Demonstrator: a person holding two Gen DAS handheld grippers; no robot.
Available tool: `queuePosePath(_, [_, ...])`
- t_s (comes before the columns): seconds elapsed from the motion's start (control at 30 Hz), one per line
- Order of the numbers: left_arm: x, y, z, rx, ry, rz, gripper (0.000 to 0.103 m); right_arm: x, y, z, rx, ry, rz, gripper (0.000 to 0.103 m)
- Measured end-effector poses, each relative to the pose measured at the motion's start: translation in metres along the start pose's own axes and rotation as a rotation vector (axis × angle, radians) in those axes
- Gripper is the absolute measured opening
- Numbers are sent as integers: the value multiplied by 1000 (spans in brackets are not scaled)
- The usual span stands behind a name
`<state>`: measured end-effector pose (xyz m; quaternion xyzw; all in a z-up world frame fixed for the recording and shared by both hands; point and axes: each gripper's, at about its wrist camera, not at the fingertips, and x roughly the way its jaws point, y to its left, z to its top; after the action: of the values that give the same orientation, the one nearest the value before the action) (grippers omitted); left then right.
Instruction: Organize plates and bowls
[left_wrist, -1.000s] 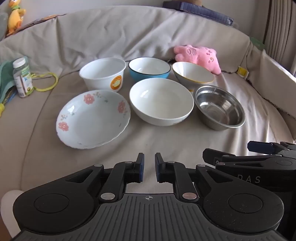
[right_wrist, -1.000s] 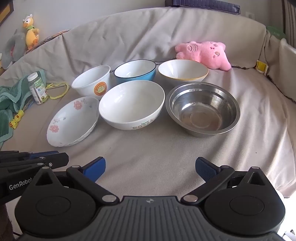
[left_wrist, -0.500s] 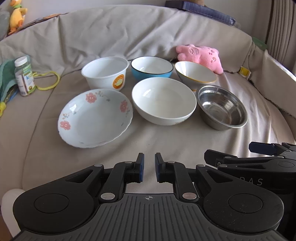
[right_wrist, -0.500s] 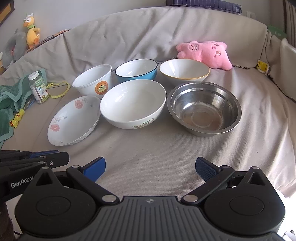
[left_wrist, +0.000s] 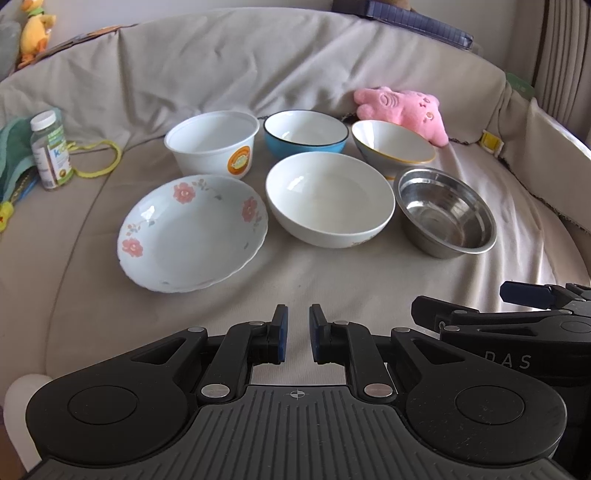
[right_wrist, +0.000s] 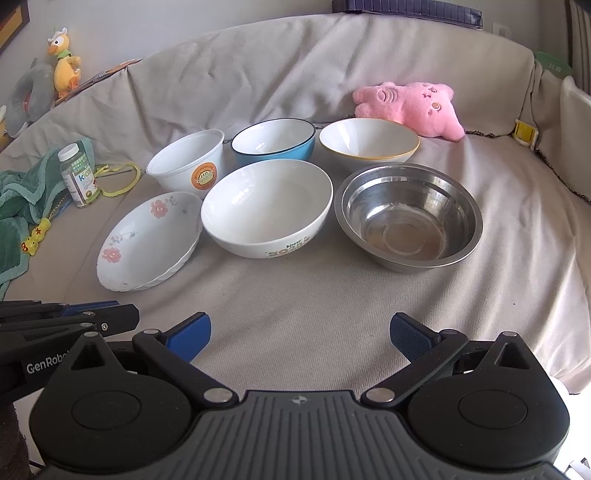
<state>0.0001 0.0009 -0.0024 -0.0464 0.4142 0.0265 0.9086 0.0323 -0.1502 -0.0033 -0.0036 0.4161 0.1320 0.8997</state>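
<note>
Little has moved: both views sit almost where they did a second ago, the dishes only a touch nearer in the left one. 6 dishes rest in 2 rows of 3 on the sofa cover (right_wrist: 295, 314): flowered plate (left_wrist: 192, 232), white bowl (left_wrist: 330, 199) and steel bowl (left_wrist: 445, 216) in front, with 3 bowls behind, while the left claw (left_wrist: 296, 334) is closed on nothing and the right claw (right_wrist: 300, 332) gapes wide, both short of the dishes. Soft, creased fabric could tip a dish once nudged, and neighbouring rims look close enough to knock together.
</note>
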Motion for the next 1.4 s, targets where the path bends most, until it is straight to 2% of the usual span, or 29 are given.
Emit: queuePosePath(1.4, [9, 3, -2, -5, 11, -3, 15, 5, -3, -1, 6, -6, 9, 103])
